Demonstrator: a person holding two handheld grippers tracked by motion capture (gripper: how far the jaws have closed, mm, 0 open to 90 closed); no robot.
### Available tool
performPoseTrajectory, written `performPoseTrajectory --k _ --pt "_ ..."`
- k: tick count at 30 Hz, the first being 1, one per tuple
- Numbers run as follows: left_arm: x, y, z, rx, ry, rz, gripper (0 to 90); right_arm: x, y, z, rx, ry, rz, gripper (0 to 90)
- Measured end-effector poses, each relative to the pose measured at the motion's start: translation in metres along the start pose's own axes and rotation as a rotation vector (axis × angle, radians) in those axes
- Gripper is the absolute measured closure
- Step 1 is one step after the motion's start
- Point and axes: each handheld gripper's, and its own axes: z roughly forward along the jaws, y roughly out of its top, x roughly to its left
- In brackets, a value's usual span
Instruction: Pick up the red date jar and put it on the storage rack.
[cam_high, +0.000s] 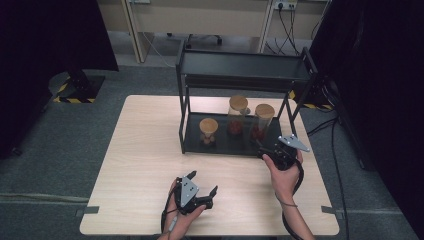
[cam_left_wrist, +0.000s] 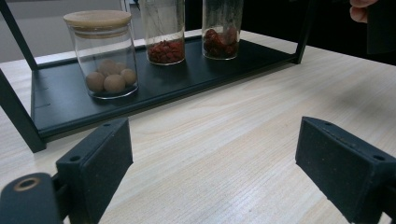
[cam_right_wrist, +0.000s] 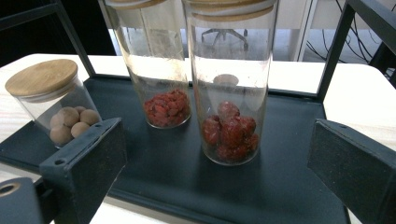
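A black two-tier rack (cam_high: 241, 65) stands at the back of the wooden table (cam_high: 145, 150). On its lower shelf (cam_high: 224, 145) stand three glass jars with wooden lids. The short jar (cam_high: 208, 131) holds brown balls. A tall jar (cam_high: 238, 114) holds small red bits, and another tall jar (cam_high: 262, 121) holds dark red fruits. My left gripper (cam_high: 204, 183) rests low near the table's front edge, open, with bare tabletop between its jaws (cam_left_wrist: 219, 158). My right gripper (cam_high: 265, 149) is at the shelf's front right corner, open, facing the fruit jar (cam_right_wrist: 229, 93) without touching it.
The rack's upper shelf hangs over the jars, and its black posts (cam_right_wrist: 332, 51) frame the lower shelf (cam_right_wrist: 280, 182). In the left gripper view the other hand (cam_left_wrist: 360, 10) shows at the top right. Cables (cam_high: 340, 165) run on the floor to the right. Dark curtains flank the table.
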Motion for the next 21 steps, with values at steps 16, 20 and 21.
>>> performPoseTrajectory --k 16,20,21 --pt "0.0 0.0 0.0 -0.001 0.002 0.001 10.6 0.002 -0.005 -0.011 -0.006 0.016 -0.007 5.0" --pt "0.0 0.0 0.0 -0.001 0.002 0.0 10.6 0.001 -0.006 -0.014 -0.007 0.019 -0.006 5.0" --pt "0.0 0.0 0.0 -0.001 0.003 0.001 10.6 0.001 -0.006 -0.014 -0.007 0.019 -0.006 5.0"
